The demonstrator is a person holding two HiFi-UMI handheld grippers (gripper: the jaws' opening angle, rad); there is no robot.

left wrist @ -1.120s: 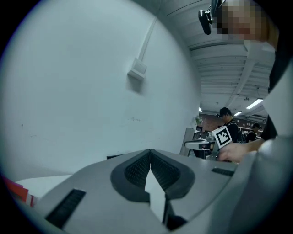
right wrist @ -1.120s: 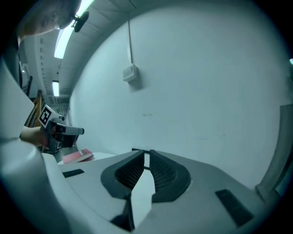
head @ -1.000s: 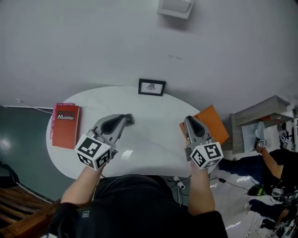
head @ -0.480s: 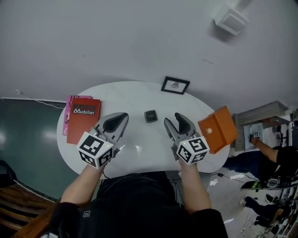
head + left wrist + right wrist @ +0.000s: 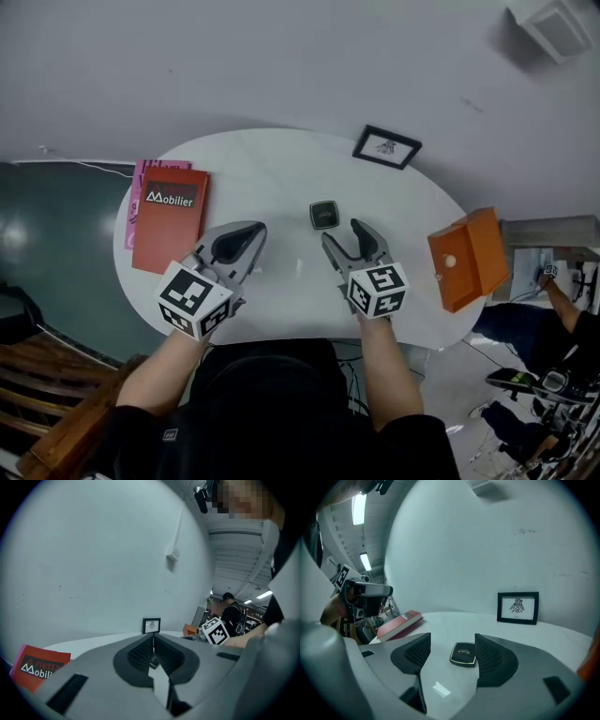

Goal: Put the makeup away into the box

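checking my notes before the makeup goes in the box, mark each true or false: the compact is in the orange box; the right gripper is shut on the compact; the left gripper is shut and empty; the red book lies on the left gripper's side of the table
1. The compact is in the orange box. False: the compact lies on the white table, well apart from the orange box.
2. The right gripper is shut on the compact. False: the jaws of the right gripper have just been opening and stand apart. The compact lies just ahead of them, untouched.
3. The left gripper is shut and empty. True: the left gripper has its jaws together with nothing in them.
4. The red book lies on the left gripper's side. True: the red book is there.
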